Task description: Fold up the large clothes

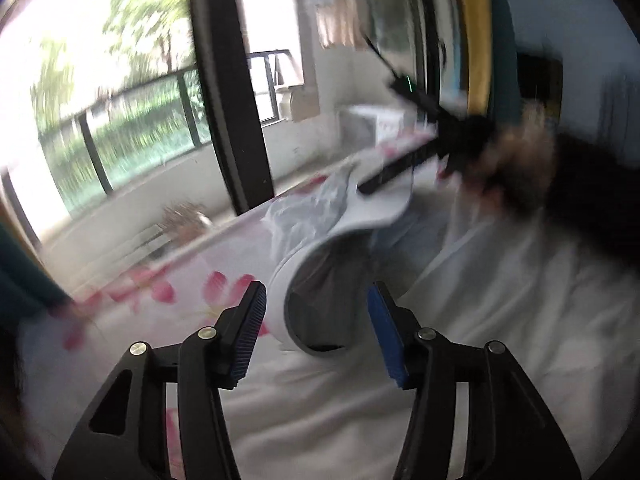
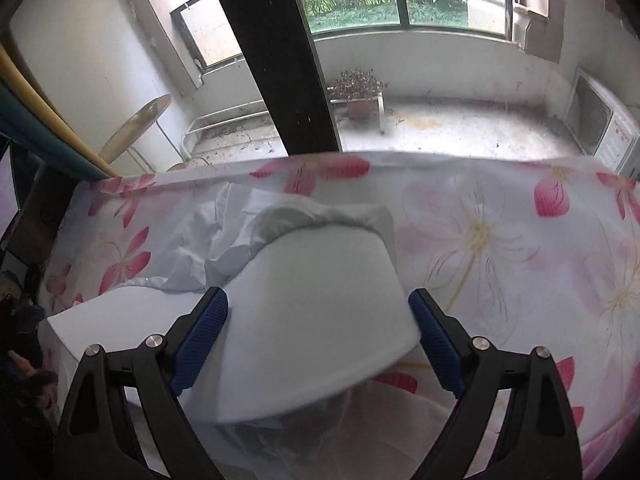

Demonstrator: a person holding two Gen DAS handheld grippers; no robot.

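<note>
A smooth white sheet (image 2: 320, 300), stiff-looking and curled, lies over a crumpled white garment (image 2: 208, 240) on a floral-covered bed (image 2: 500, 240). My right gripper (image 2: 318, 296) hangs above it, jaws wide, with the blue pads (image 2: 200, 332) flanking the sheet's edges; no squeeze shows. In the left wrist view the sheet (image 1: 360, 216) arches up with a grey underside. My left gripper (image 1: 316, 292) is open just short of its curled near end, touching nothing. A blurred hand (image 1: 516, 160) holds the right gripper, one finger (image 1: 400, 166) over the sheet's far end. More white cloth (image 1: 520, 300) spreads to the right.
The bed's far edge (image 2: 400, 156) runs beneath a window. Behind it stand a black pillar (image 2: 280, 60), a potted plant (image 2: 360, 92) and a white air-conditioner unit (image 2: 600, 128). Yellow and teal rolls (image 2: 40, 100) lean at the left. The left wrist view is motion-blurred.
</note>
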